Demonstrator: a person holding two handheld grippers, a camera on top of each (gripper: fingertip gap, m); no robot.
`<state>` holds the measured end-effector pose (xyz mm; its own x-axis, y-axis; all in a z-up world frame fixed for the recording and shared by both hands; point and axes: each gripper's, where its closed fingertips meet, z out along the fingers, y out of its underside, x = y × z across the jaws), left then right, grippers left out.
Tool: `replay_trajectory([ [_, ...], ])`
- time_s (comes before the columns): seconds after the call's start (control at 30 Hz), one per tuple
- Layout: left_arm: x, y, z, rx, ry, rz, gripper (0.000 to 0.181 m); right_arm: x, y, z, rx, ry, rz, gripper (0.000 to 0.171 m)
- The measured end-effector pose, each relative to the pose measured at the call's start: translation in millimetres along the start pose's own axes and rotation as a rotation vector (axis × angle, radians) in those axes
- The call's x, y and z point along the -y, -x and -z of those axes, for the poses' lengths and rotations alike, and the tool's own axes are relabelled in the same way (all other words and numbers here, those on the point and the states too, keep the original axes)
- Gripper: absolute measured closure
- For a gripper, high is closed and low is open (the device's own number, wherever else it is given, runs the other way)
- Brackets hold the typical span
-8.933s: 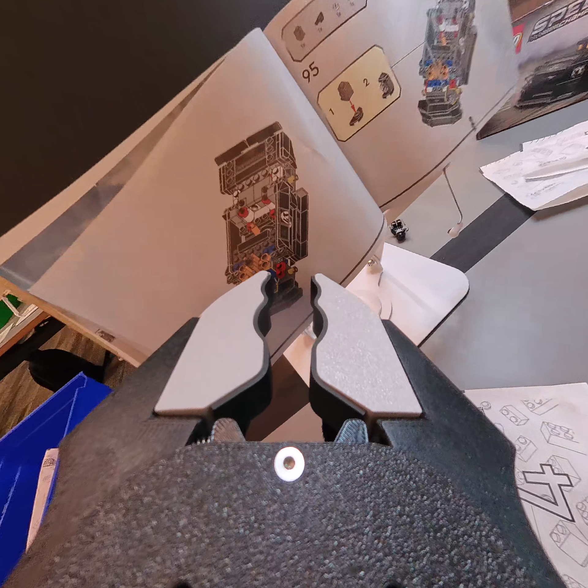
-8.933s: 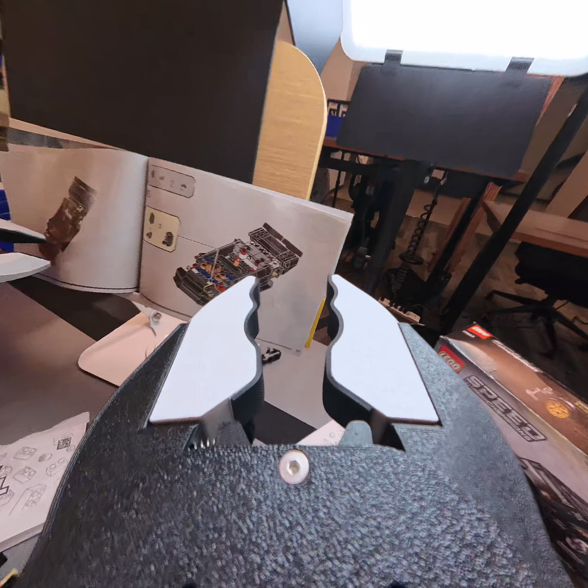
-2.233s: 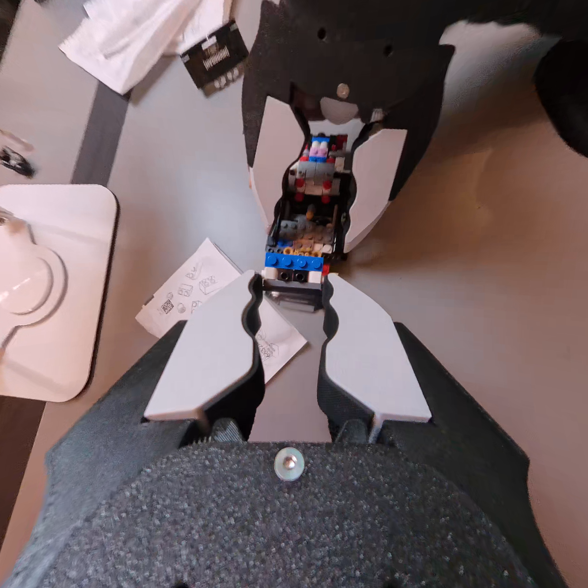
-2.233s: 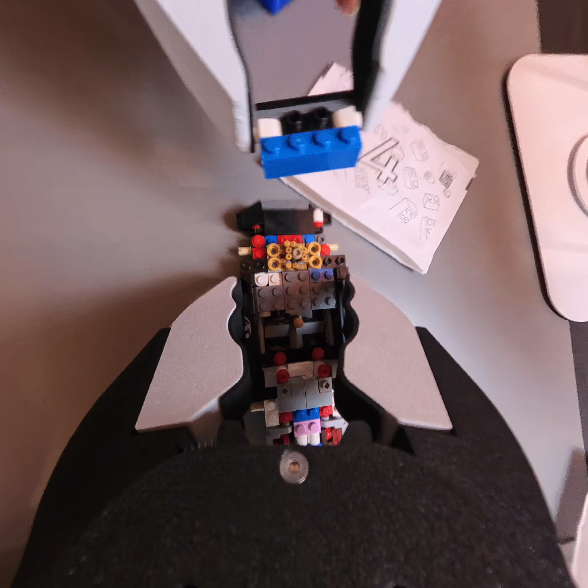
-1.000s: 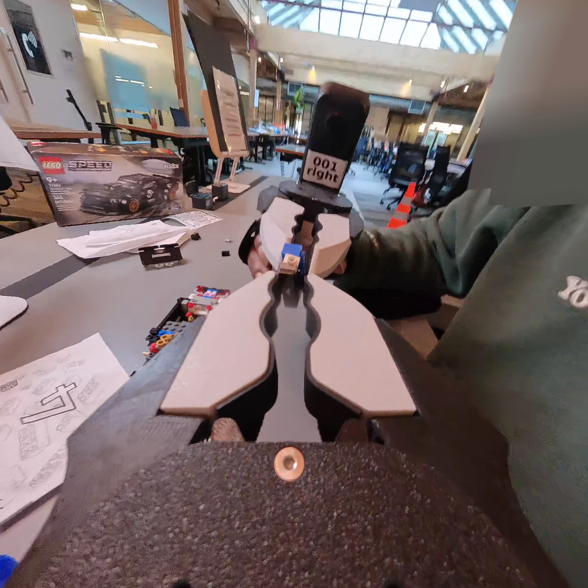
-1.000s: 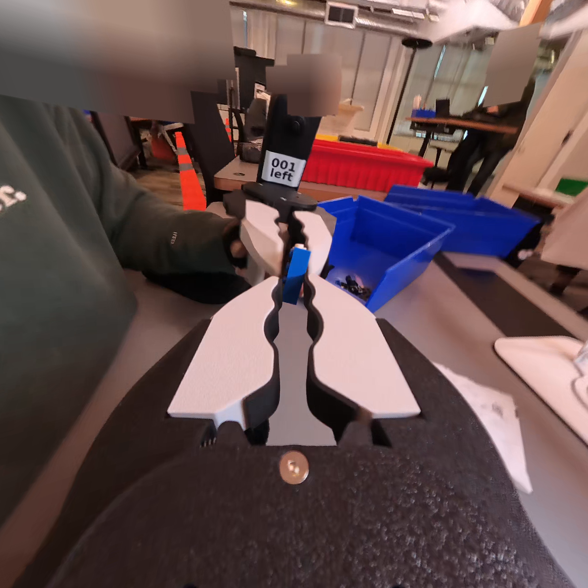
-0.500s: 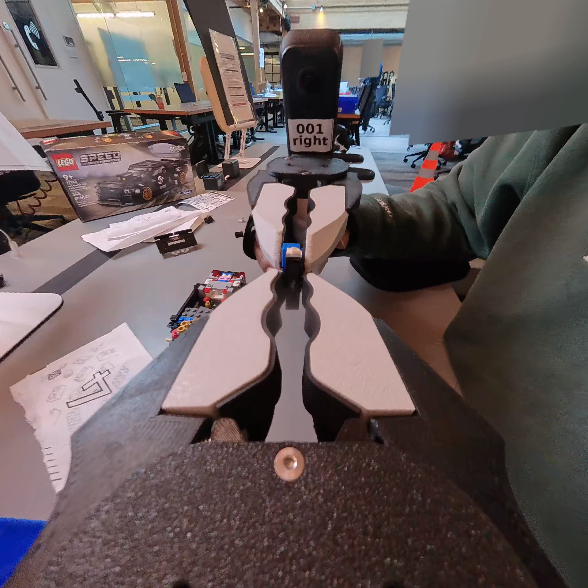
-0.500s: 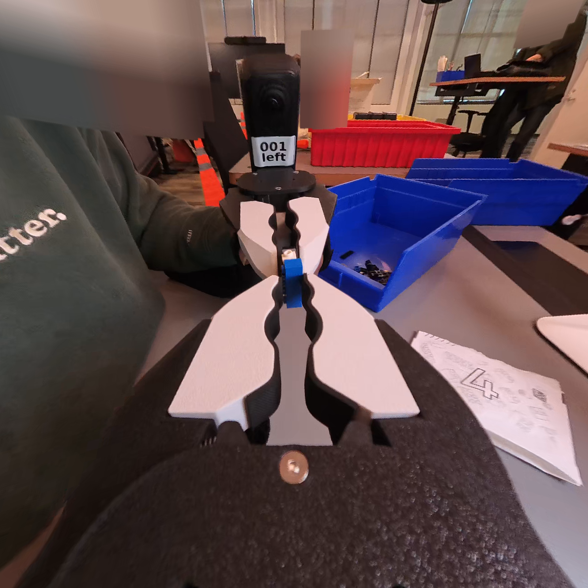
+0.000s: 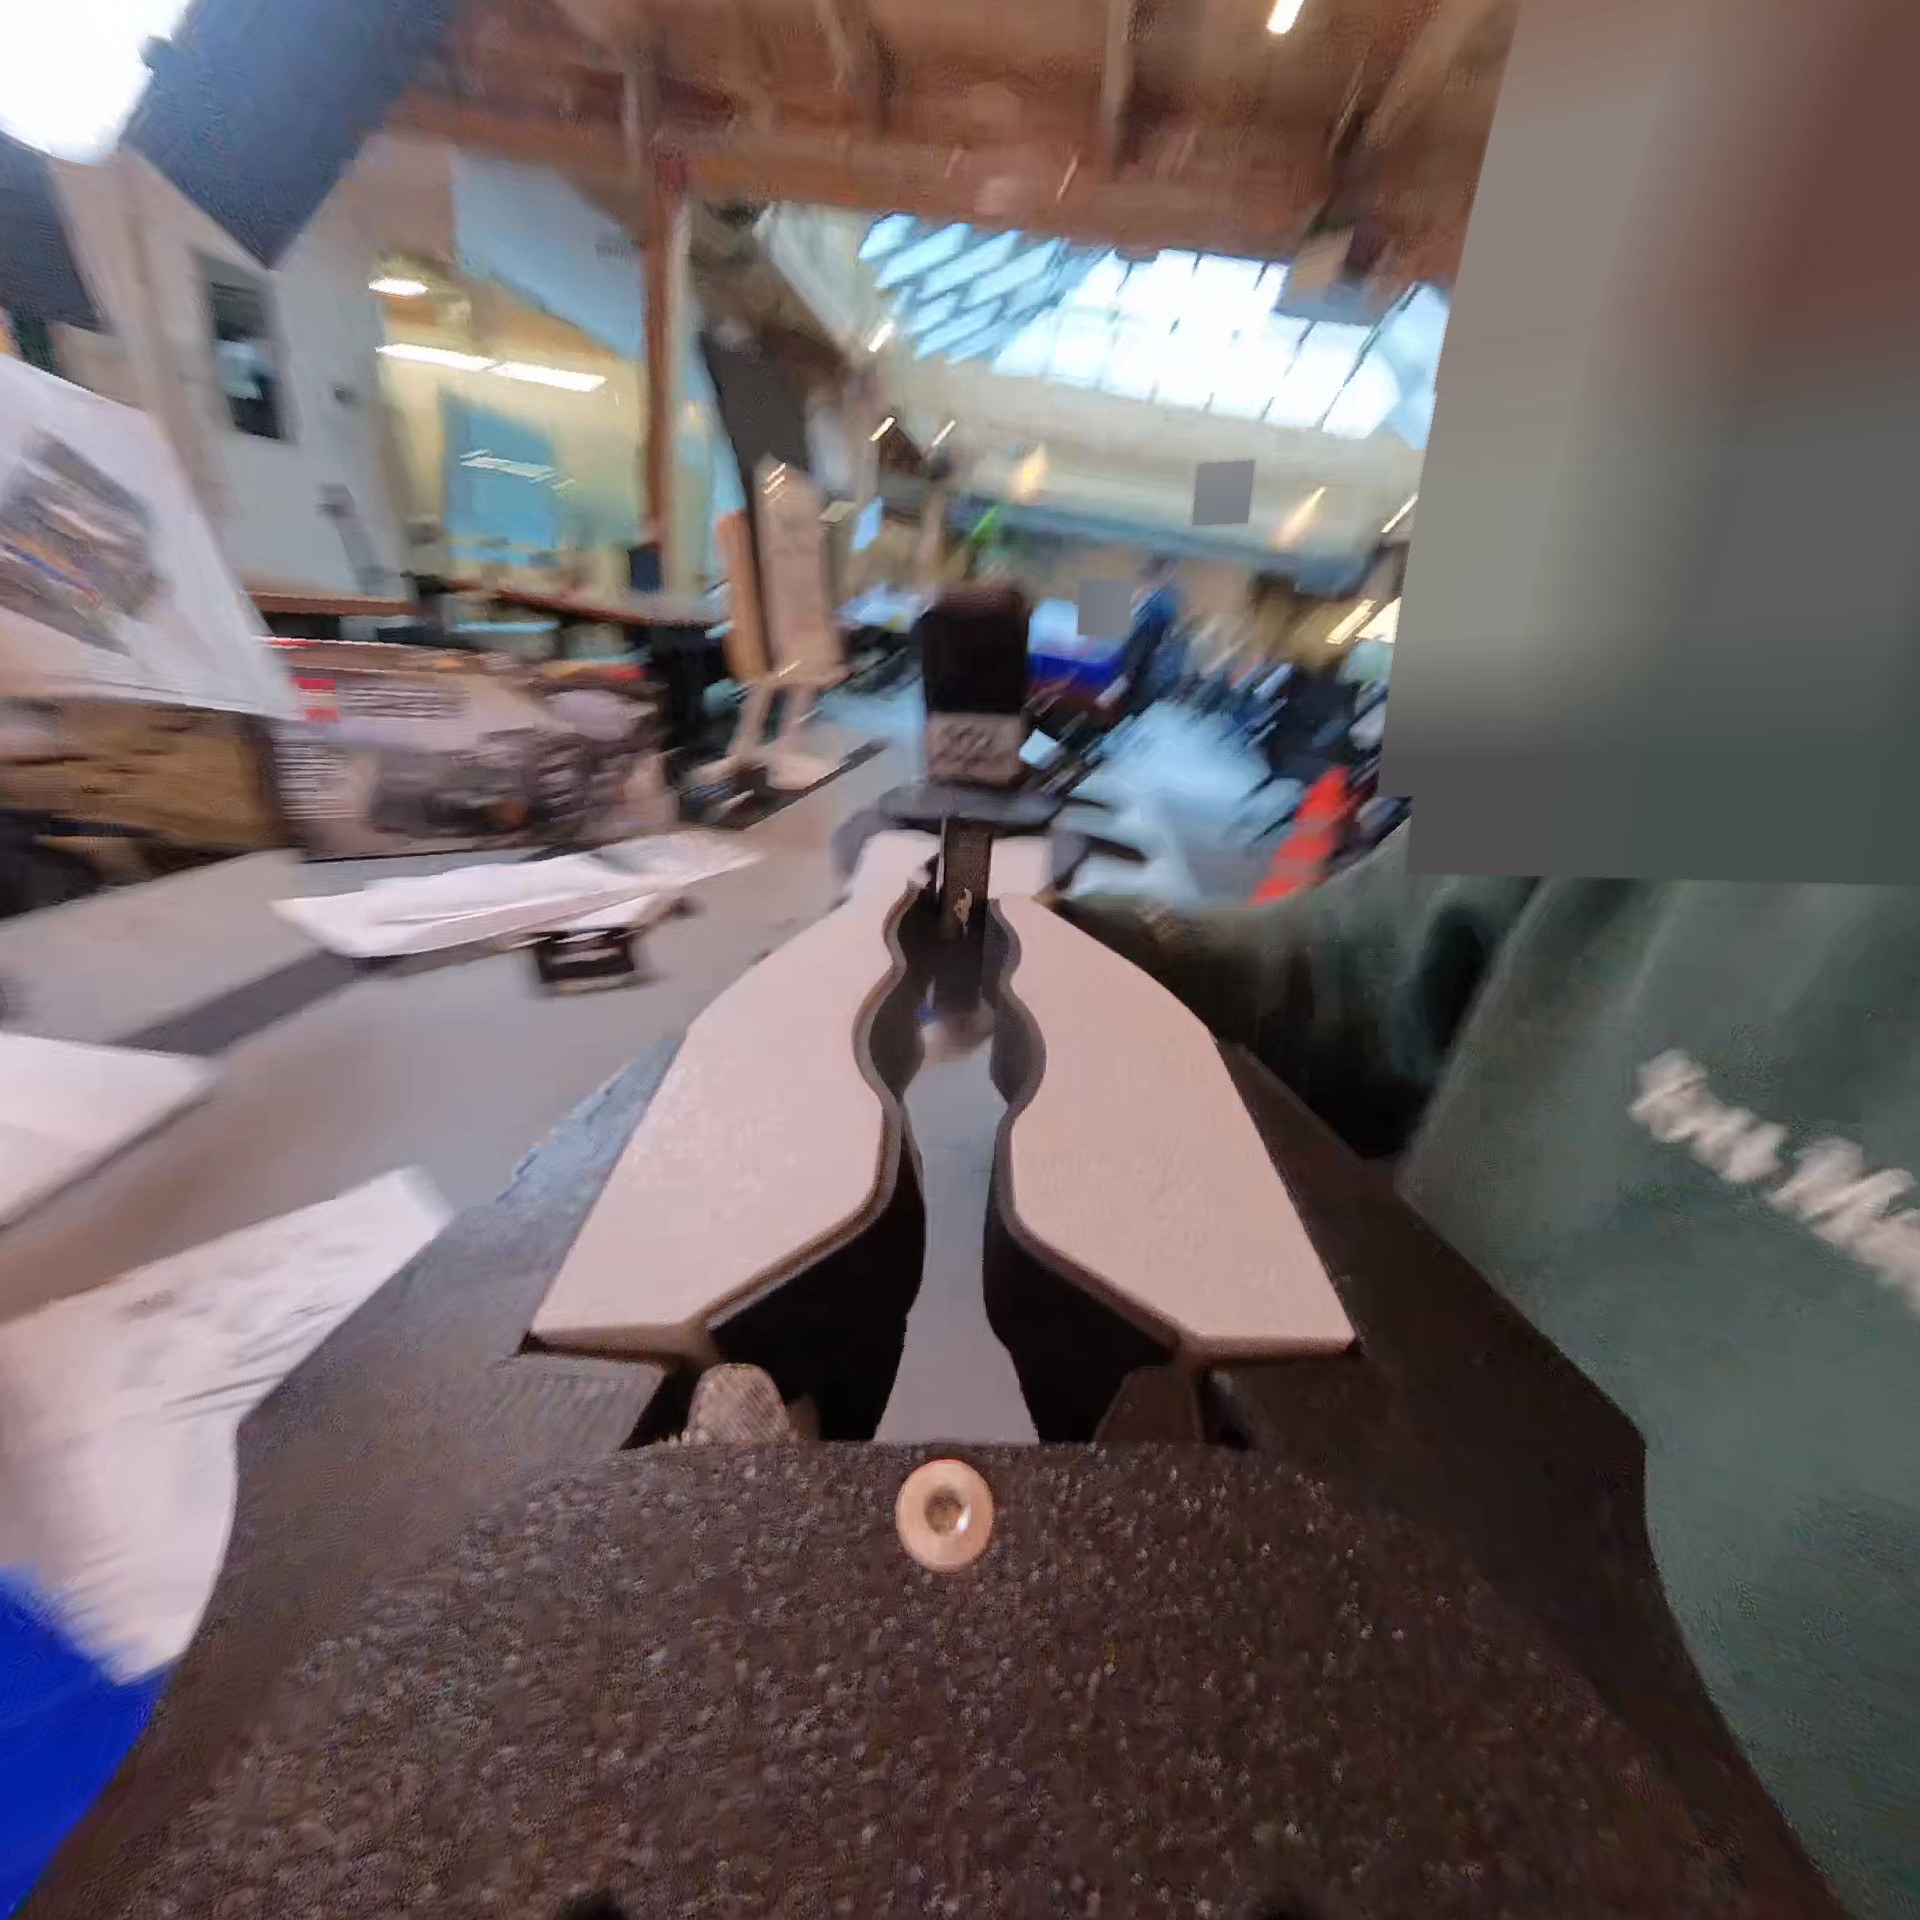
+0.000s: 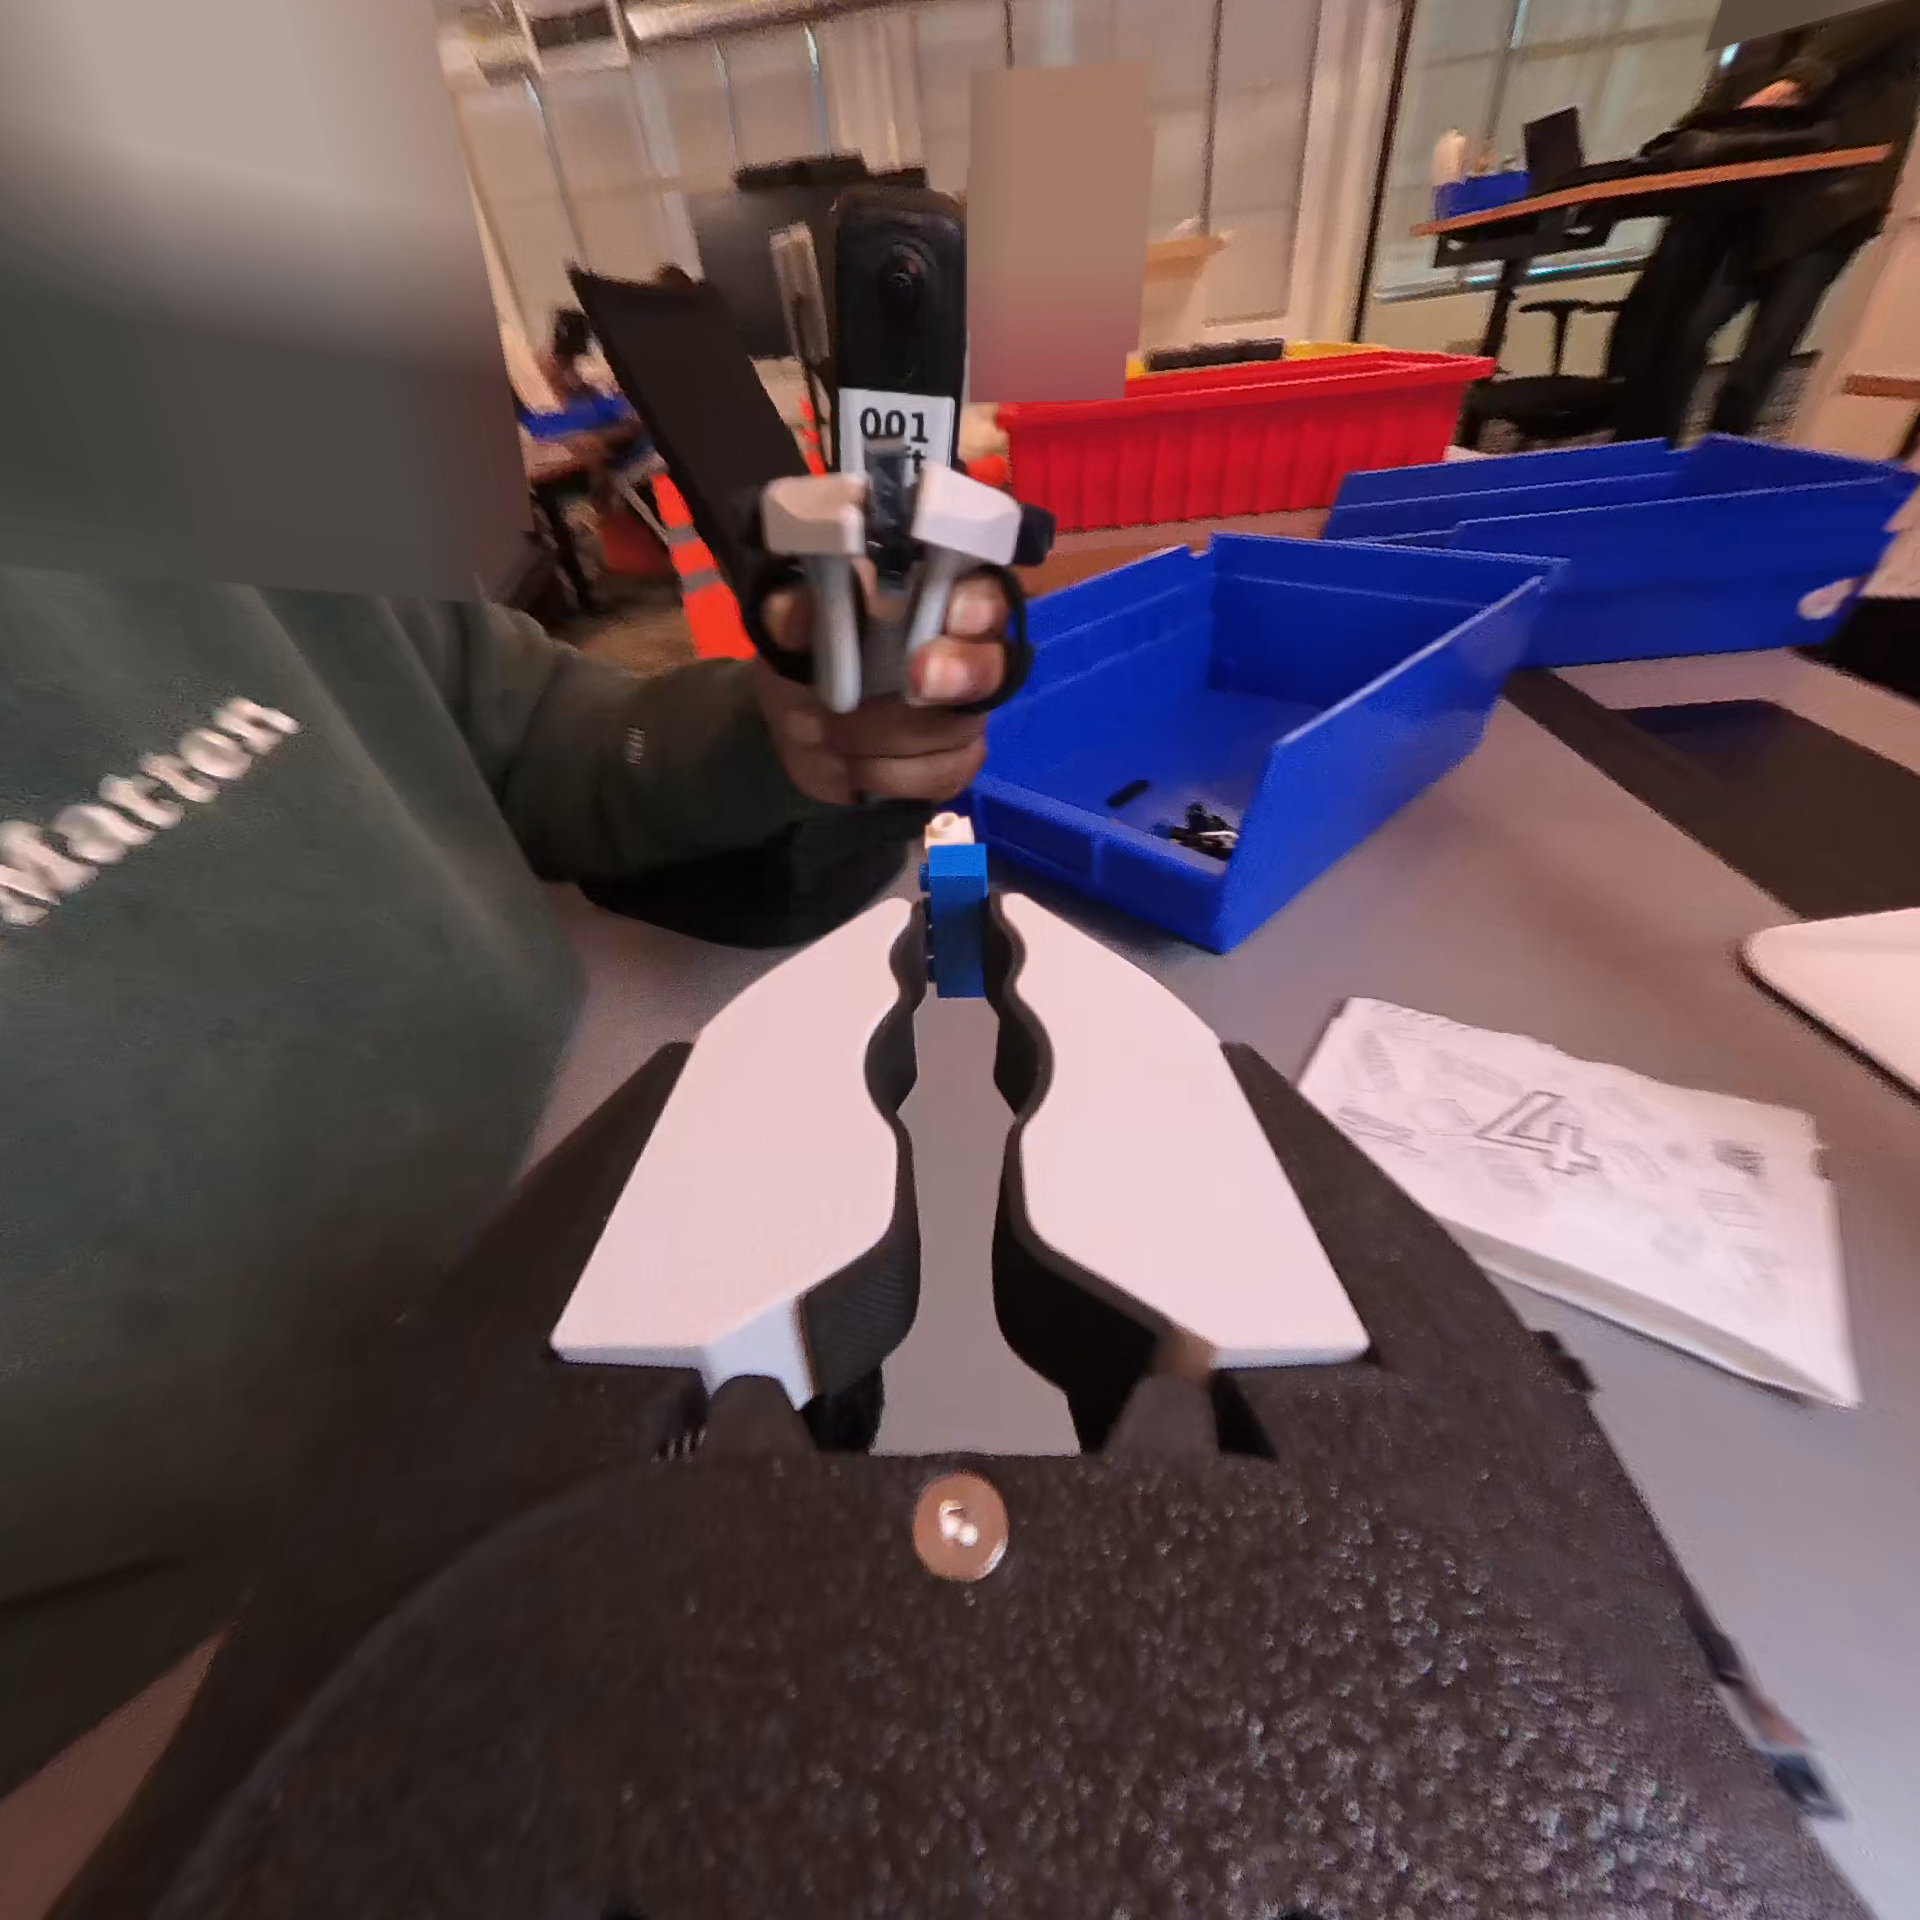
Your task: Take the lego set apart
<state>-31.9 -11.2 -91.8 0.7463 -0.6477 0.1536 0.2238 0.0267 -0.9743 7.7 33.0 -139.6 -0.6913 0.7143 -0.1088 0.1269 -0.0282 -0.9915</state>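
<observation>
Grey counter [image 10: 1558,935] runs across a busy workshop, with an open blue bin [image 10: 1299,707] on it, a folded paper leaflet [image 10: 1590,1174] to the right in the right wrist view, and a person in a green sweatshirt [image 10: 260,883] close behind both tools. The right tongs [image 10: 958,920] are nearly closed and pinch a blue brick [image 10: 956,925] at their very tips; the brick stands on end, its long axis running up and down between the fingers, with a small white piece [image 10: 948,828] capping its top end. Straight ahead of it and higher, apart from it, the left tongs [image 10: 883,545] face the right ones, pitched upward so their undersides show, held in a hand [image 10: 883,717]. Something thin and dark sits between their tips, but whether it is a lego part I cannot tell; the left wrist view is motion-blurred and shows the left tongs [image 9: 951,914] drawn narrow with a dark sliver [image 9: 961,904] at the tips, and the right tool only as a smear beyond. The blue bin, already holding a few dark bits [image 10: 1195,826], lies just right of the left tongs and ahead-right of the brick, so by my reading the left one is nearer the bin. The next move likely turns on this: the white piece projects from the brick's top, towards the left tongs, so a pull along that upright axis would free it. The rest of the lego set is not in view.
</observation>
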Motion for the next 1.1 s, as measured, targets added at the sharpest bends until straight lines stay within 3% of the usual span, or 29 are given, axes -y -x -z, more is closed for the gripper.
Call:
replay_trajectory([
  [0.03,-4,4,0,0.050,0.048,-0.071,0.172,0,4,-4,0.014,0.002,0.000,0.160],
  [0.13,-31,12,-9,0.068,0.171,-0.012,0.172,-7,12,-20,0.041,0.063,0.028,0.160],
  [0.4,-98,17,-17,0.042,0.448,0.113,0.171,-10,0,-10,0.012,0.029,-0.033,0.160],
  [0.53,-109,13,-21,0.034,0.480,0.124,0.172,-21,-3,-8,0.012,0.078,-0.059,0.160],
  [0.7,-90,13,-21,-0.032,0.335,0.288,0.172,-45,-4,-4,0.025,0.239,-0.096,0.160],
  [0.93,-64,8,-20,-0.180,0.128,0.550,0.172,-125,7,-4,0.048,0.681,-0.222,0.159],
  [1.1,-58,8,-20,-0.225,0.049,0.673,0.171,-123,-4,-10,-0.025,0.662,-0.177,0.144],
])
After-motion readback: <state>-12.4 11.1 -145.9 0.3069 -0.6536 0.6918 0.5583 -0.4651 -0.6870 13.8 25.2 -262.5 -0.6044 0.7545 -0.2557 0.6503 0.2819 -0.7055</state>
